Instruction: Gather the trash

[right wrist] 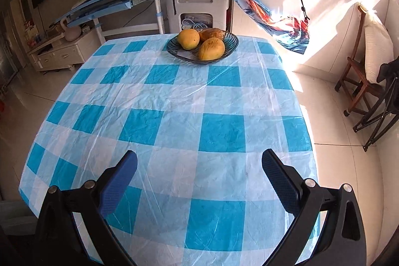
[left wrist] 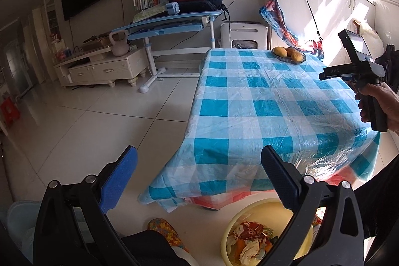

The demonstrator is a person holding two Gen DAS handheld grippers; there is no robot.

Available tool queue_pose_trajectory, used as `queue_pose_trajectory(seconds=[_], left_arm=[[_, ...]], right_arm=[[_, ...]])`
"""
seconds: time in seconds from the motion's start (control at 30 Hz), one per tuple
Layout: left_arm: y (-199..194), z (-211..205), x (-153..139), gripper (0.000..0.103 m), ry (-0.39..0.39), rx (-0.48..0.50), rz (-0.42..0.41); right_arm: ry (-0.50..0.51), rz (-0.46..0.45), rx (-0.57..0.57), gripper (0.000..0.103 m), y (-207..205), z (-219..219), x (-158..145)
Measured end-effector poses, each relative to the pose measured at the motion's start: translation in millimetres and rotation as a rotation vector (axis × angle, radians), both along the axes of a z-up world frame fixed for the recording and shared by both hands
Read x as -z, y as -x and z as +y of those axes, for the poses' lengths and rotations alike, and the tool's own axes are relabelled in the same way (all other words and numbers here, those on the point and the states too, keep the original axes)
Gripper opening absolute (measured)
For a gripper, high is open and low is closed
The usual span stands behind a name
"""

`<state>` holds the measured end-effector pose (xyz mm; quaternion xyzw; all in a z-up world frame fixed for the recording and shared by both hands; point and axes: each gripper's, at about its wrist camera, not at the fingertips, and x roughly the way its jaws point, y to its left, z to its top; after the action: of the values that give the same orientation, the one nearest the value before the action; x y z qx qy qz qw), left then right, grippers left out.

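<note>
A yellow basin (left wrist: 230, 228) on the floor by the table's near corner holds crumpled paper and wrapper trash (left wrist: 251, 238). My left gripper (left wrist: 199, 153) is open and empty, held above the floor and the basin beside the table. My right gripper (right wrist: 199, 158) is open and empty, held over the near part of the table with the blue-and-white checked cloth (right wrist: 174, 104). The right gripper's handle and the hand on it also show in the left wrist view (left wrist: 369, 91). No trash shows on the tabletop.
A dark glass bowl (right wrist: 232, 41) with three mangoes (right wrist: 211, 49) sits at the table's far edge. A blue desk (left wrist: 174, 21) with a backpack, a TV stand (left wrist: 99, 66), a white appliance (right wrist: 199, 6) and a wooden chair (right wrist: 361, 71) surround the table.
</note>
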<state>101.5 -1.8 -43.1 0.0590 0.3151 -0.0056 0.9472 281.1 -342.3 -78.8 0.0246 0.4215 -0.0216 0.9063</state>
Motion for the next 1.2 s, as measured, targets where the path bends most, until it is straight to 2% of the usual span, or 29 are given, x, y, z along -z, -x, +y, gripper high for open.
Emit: queue_pose_trajectory(seconds=[0.13, 0.5, 0.73, 0.87, 0.93, 1.0, 1.07, 1.13, 1.2], left_arm=[[-8, -4, 3, 0.096, -0.002, 0.004, 0.018], [-26, -12, 7, 0.096, -0.002, -0.009, 0.040], [-28, -14, 7, 0.096, 0.003, -0.004, 0.043], [-30, -14, 2, 0.096, 0.038, 0.020, 0.054], [-30, -16, -4, 0.096, 0.042, 0.025, 0.044], [-29, -19, -12, 0.096, 0.047, 0.034, 0.021], [-29, -21, -20, 0.096, 0.062, 0.047, 0.004], [-32, -24, -27, 0.096, 0.069, 0.062, -0.008], [-38, -29, -35, 0.096, 0.062, 0.062, -0.021]], right_arm=[[0.011, 0.035, 0.039, 0.096, -23, -18, 12], [0.032, 0.101, 0.019, 0.096, -61, -25, 34], [0.055, 0.088, -0.008, 0.096, -61, -19, 32], [0.036, 0.060, -0.004, 0.096, -50, -19, 22], [0.015, 0.001, 0.003, 0.096, -35, -17, 4], [-0.009, -0.118, 0.002, 0.096, -7, -9, -29], [-0.014, -0.270, -0.023, 0.096, 36, 6, -62], [-0.002, -0.404, -0.050, 0.096, 85, 23, -82], [0.013, -0.480, -0.095, 0.096, 126, 39, -90]])
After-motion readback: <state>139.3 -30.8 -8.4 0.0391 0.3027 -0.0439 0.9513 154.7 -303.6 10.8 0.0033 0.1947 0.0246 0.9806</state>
